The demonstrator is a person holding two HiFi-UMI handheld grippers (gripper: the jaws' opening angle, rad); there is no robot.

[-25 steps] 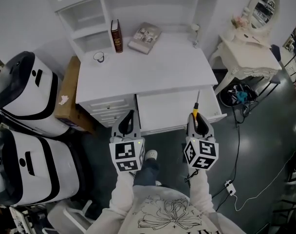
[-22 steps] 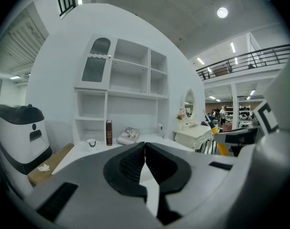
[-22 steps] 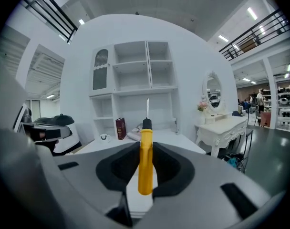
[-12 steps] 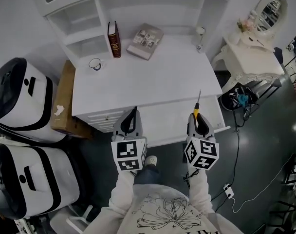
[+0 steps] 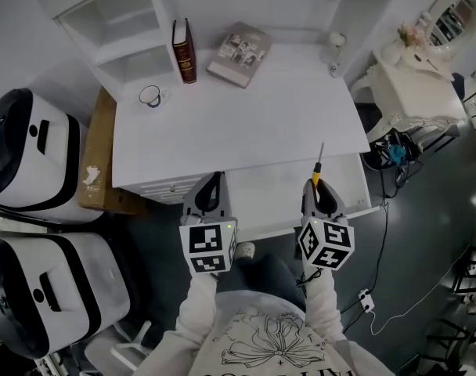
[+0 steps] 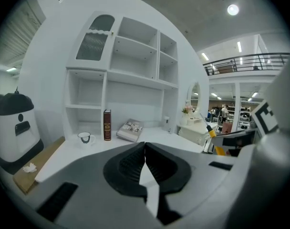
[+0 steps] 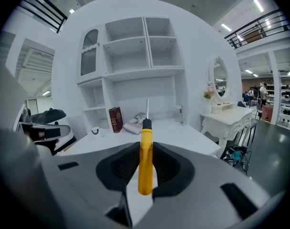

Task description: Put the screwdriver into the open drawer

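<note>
My right gripper (image 5: 317,188) grips the yellow handle of the screwdriver (image 7: 144,151), its jaws partly closed on it. The shaft points ahead over the open drawer (image 5: 269,200) of the white desk (image 5: 246,124). My left gripper (image 5: 214,182) hangs just left of the drawer, its jaws pressed together on nothing. On the desktop a dark red book (image 5: 181,51) stands upright, its spine lettering too small to read. Near it are a picture-covered book (image 5: 239,44) lying flat and a mug (image 5: 150,96).
</note>
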